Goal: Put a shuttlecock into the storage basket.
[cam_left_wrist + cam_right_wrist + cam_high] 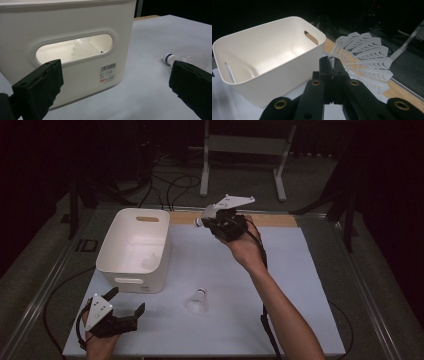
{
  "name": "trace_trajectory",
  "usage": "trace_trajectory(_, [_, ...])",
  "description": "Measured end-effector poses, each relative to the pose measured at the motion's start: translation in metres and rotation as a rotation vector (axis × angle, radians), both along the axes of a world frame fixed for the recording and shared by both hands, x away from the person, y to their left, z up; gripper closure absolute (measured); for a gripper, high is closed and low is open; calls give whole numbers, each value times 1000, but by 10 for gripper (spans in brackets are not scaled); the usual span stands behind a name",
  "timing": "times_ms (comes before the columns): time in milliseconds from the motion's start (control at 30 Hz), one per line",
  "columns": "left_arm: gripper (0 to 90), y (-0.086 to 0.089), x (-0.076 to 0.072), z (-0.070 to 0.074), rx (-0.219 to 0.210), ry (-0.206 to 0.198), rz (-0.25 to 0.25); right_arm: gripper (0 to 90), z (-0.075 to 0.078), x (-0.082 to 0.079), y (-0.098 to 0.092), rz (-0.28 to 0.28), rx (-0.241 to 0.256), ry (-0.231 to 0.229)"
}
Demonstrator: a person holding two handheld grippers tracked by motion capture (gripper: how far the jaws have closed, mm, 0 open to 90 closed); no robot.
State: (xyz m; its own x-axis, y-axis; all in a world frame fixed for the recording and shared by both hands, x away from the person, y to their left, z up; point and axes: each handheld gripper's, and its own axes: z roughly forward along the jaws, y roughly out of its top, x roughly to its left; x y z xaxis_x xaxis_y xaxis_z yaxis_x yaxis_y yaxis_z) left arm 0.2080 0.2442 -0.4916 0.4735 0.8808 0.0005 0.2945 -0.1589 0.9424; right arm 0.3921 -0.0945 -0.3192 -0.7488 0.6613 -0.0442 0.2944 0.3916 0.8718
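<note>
My right gripper (pixel 209 221) is raised over the far middle of the table, to the right of the white bin (pixel 116 251). Its jaws are shut on the skirt of a white plastic shuttlecock (pixel 365 58), whose cork (pixel 198 223) points towards the bin. A second shuttlecock (pixel 197 302) lies on the white table surface in front of the bin, also seen at the right of the left gripper view (pixel 173 58). A third shuttlecock (pixel 84 49) lies inside the bin, visible through its handle slot. My left gripper (pixel 127 300) rests near the front left corner, open wide, facing the bin's near wall.
The white table sheet (pixel 295 285) has a wooden strip (pixel 272 220) along its far edge. Beyond the table stand a white metal frame (pixel 245 145) and loose cables on the floor. A barcode label (pixel 108 72) is stuck on the bin's near wall.
</note>
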Motion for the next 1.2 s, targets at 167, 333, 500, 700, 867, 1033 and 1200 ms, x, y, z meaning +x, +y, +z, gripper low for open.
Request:
trace_trajectory(167, [0,0,0,0,-1,0,1,893,0,-1,4,7,4,1])
trace_trajectory(333, [0,0,0,0,-4,-1,1,893,0,-1,8,14,3,3])
trace_trajectory(500, [0,0,0,0,-3,-1,1,893,0,-2,12,21,4,0])
trace_trajectory(700, [0,0,0,0,-3,-1,0,893,2,-3,15,27,3,-1])
trace_trajectory(867, [0,0,0,0,-1,-1,-1,893,3,-3,18,33,7,-3])
trace_trajectory(1033, [0,0,0,0,-2,-1,-1,893,4,-4,22,39,10,-2])
trace_trajectory(1200, [0,0,0,0,-5,-3,2,893,4,-4,25,50,10,-9])
